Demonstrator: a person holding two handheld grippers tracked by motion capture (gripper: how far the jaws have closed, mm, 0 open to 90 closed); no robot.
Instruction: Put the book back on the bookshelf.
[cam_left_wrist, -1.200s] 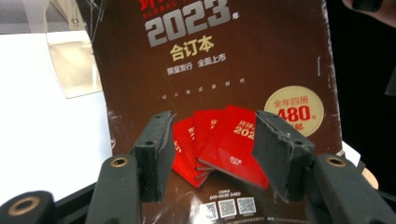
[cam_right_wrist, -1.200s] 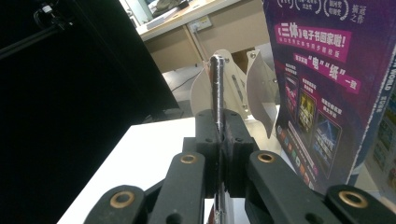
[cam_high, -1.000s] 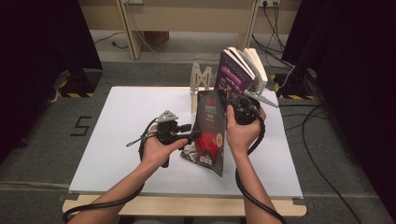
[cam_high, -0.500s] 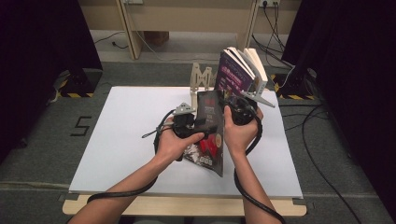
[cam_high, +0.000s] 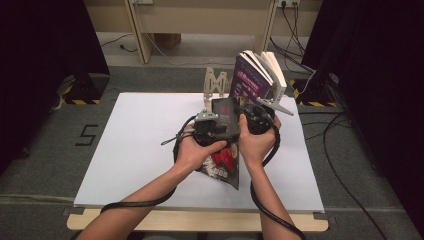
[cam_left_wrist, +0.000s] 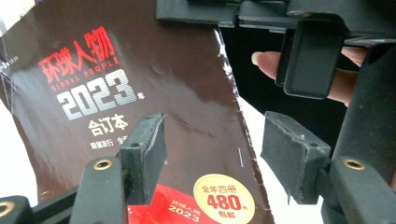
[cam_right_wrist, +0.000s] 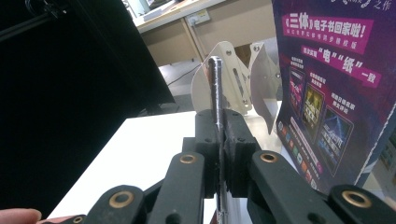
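Right fingers (cam_right_wrist: 219, 154) clamped on dark magazine (cam_left_wrist: 140, 93), left fingers (cam_left_wrist: 212, 158) spread beside it

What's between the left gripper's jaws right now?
In the left gripper view, the stapled edge of the dark magazine lies between the left gripper's open jaws, pads not pressing it. The right gripper clamps the magazine.

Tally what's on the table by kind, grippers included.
Magazines and books: 4 – dark magazine shut in the right gripper, purple-covered magazine and 2 pale-covered books leaning in the rack
Wooden rack: 1
Grippers: 2 – right, plus left gripper with jaws open at the dark magazine's edge
Total: 7
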